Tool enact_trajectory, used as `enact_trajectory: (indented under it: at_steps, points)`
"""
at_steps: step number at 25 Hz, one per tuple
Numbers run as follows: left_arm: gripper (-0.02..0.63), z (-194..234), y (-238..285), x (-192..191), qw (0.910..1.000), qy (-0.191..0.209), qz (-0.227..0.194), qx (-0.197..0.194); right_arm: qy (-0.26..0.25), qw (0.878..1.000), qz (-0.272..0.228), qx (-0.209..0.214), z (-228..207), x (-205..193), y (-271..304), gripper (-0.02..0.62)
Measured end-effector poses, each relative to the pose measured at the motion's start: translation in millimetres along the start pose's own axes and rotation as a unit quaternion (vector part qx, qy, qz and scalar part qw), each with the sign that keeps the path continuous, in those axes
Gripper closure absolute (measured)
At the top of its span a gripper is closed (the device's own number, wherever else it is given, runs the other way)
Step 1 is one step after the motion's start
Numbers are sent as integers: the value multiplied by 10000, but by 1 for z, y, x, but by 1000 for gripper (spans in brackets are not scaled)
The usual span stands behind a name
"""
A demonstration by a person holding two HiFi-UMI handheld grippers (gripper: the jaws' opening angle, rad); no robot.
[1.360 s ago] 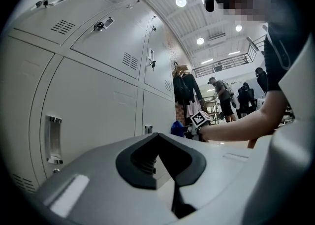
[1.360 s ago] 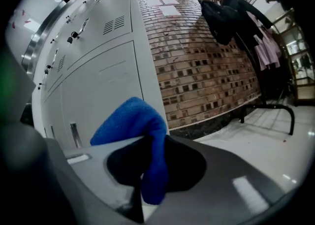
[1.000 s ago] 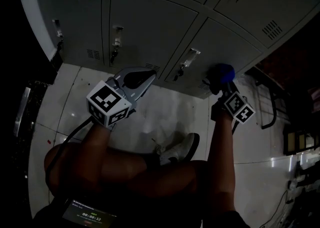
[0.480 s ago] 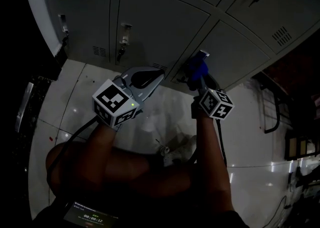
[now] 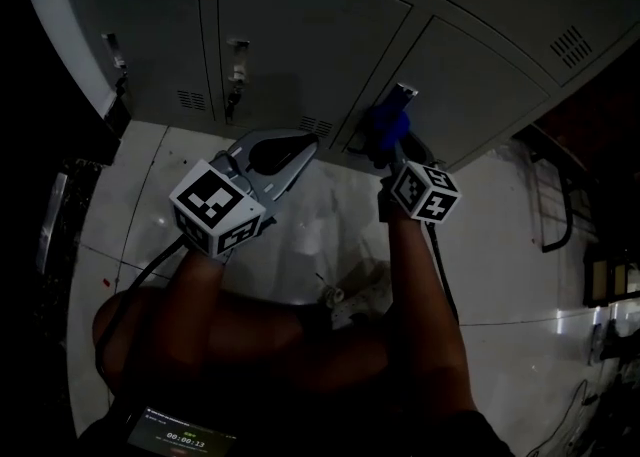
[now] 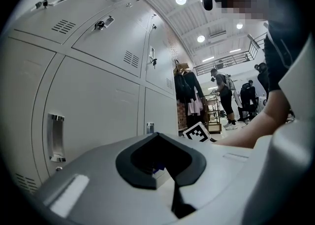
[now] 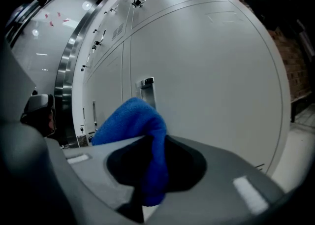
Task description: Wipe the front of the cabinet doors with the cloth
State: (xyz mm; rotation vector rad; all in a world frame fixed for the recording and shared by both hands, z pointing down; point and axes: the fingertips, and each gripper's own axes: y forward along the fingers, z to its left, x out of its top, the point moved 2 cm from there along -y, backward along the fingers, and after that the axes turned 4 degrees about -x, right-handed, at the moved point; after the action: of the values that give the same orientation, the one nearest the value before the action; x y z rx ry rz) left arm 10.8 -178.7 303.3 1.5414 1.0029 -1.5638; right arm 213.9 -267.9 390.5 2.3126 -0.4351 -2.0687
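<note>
Grey locker-style cabinet doors [image 5: 300, 35] fill the top of the head view, each with a small handle [image 5: 236, 60] and a vent. My right gripper [image 5: 392, 137] is shut on a blue cloth [image 5: 388, 123] and holds it against the bottom of a lower door, beside a handle [image 5: 403, 95]. In the right gripper view the cloth [image 7: 142, 125] bulges out over the shut jaws, close to the door [image 7: 211, 71] and its handle [image 7: 146, 90]. My left gripper [image 5: 303, 148] hovers left of it near the doors' lower edge, shut and empty [image 6: 165, 170].
White tiled floor [image 5: 330, 235] lies below the cabinets, with the person's legs and a shoe [image 5: 362, 297] on it. A dark metal frame [image 5: 560, 205] stands at the right. Hanging clothes [image 6: 189, 91] and other people [image 6: 224, 96] are farther along the cabinet row.
My right gripper has carried the cloth leftward along the lower doors, from the right-hand door toward the middle handle. The left gripper has hardly shifted.
</note>
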Motion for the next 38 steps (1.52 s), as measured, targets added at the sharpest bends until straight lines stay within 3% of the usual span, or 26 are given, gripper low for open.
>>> enact_trajectory:
  at_steps: [9, 20, 30, 38]
  points:
    - [603, -4, 0, -2, 10000, -6, 73, -19, 126, 9987, 100, -493, -32, -4, -12, 532]
    - [603, -11, 1, -3, 9999, -3, 79, -83, 1023, 9855, 83, -1349, -108, -10, -47, 532]
    - [603, -9, -1, -3, 9999, -22, 73, -67, 1253, 9702, 31, -2072, -161, -12, -71, 532]
    - [603, -9, -1, -4, 9999, -14, 87, -75, 1152, 9607, -14, -2527, -197, -13, -87, 532]
